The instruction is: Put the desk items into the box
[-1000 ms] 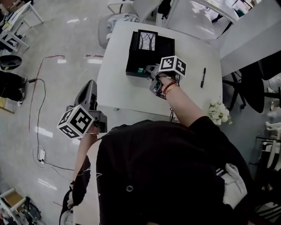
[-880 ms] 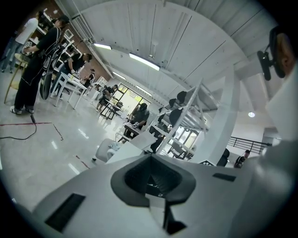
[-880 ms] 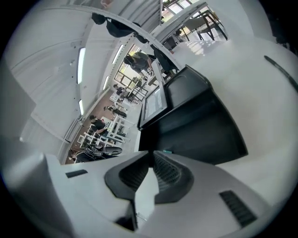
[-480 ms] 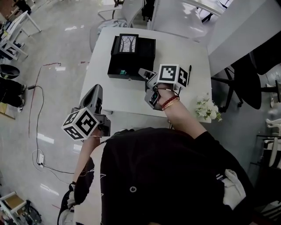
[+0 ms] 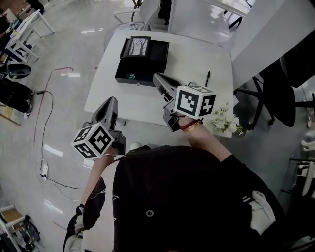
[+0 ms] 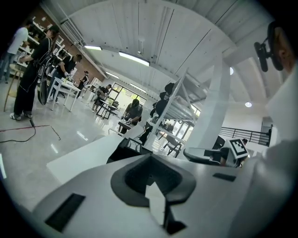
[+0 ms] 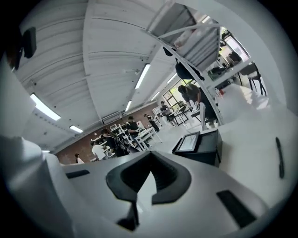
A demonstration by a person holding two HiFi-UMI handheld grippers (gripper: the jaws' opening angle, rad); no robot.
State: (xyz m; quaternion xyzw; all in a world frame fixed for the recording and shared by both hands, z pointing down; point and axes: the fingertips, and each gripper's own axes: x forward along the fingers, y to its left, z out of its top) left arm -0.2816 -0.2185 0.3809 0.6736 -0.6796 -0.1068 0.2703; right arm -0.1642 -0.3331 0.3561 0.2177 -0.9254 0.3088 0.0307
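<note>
A black box (image 5: 147,63) stands at the far left of the white table (image 5: 197,59), with a picture frame (image 5: 136,47) leaning in it and a small teal item (image 5: 131,76) at its near edge. A black pen (image 5: 207,78) lies on the table's right side. My right gripper (image 5: 157,78) hovers over the table just right of the box, shut and holding nothing. My left gripper (image 5: 111,102) is off the table's near left corner, also shut with nothing in it. The right gripper view shows the box (image 7: 201,147) and the pen (image 7: 279,157).
White flowers (image 5: 225,120) lie at the table's near right corner. A second white desk (image 5: 206,17) and a chair (image 5: 133,12) stand beyond the table. A dark office chair (image 5: 275,91) is to the right. Cables (image 5: 42,123) run over the floor at left.
My right gripper has drawn back from the box toward the near edge of the table and risen. The left gripper has hardly moved. The head view has shifted slightly.
</note>
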